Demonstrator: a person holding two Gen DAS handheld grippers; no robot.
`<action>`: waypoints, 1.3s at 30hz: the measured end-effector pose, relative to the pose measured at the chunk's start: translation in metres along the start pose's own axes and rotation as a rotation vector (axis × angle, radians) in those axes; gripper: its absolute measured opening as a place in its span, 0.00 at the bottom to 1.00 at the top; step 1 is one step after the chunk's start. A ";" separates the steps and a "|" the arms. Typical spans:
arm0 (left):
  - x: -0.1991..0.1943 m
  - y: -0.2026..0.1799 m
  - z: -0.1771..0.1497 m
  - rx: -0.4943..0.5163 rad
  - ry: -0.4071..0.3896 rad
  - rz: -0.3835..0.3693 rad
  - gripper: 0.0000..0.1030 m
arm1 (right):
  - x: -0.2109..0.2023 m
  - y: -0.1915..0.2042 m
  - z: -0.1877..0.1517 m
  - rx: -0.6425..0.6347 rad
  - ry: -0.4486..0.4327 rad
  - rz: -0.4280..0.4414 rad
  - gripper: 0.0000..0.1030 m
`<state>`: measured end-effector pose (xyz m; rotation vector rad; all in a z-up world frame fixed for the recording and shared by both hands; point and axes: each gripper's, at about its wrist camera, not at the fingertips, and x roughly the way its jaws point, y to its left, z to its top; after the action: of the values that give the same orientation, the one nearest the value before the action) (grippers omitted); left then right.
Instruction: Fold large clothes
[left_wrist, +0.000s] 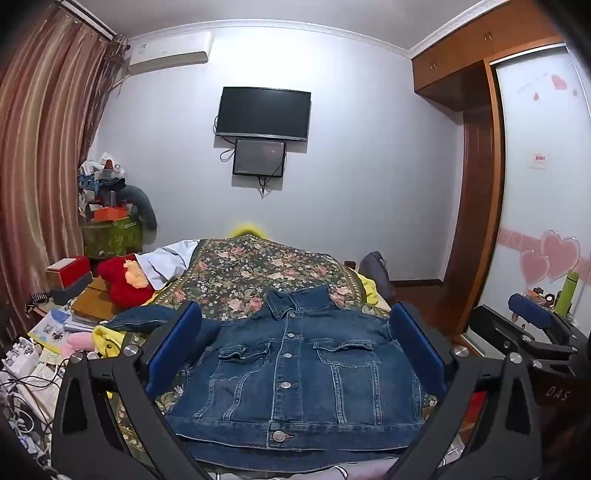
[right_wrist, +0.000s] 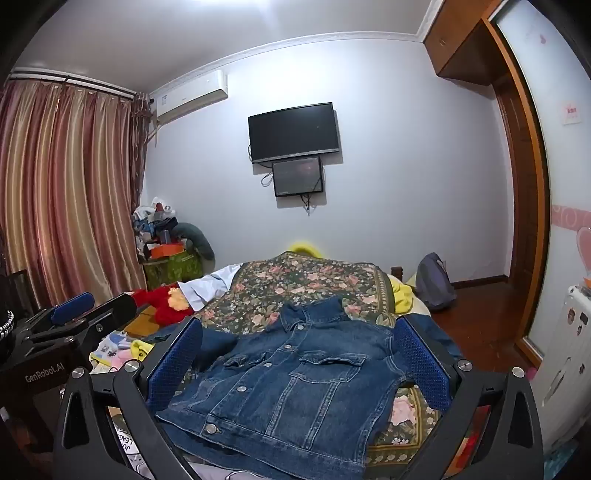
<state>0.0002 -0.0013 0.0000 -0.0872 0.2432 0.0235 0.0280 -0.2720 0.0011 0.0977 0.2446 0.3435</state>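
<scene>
We see a dark blue denim jacket (left_wrist: 295, 373), stiff and stitched, with metal buttons, two flapped chest pockets and a folded collar, lying front-up on the bed's floral cover (left_wrist: 251, 273). One sleeve trails off toward the left. Our left gripper (left_wrist: 295, 354) hovers level above the near hem, jaws spread wide, its blue textured pads framing the jacket's body without touching it. Our right gripper (right_wrist: 299, 363) is held alongside at similar height, jaws likewise spread, the jacket lying between and beyond them, nothing pinched.
</scene>
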 end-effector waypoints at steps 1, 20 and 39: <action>0.000 -0.001 0.000 0.006 0.000 0.003 1.00 | 0.000 0.000 0.000 -0.001 0.001 0.001 1.00; 0.003 0.009 -0.001 -0.011 -0.007 0.001 1.00 | 0.000 0.000 0.001 -0.005 0.002 -0.001 1.00; 0.003 0.010 -0.002 -0.014 -0.013 0.006 1.00 | 0.000 0.002 -0.001 -0.010 0.017 0.000 1.00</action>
<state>0.0024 0.0089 -0.0035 -0.1006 0.2301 0.0323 0.0274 -0.2700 0.0005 0.0850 0.2596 0.3458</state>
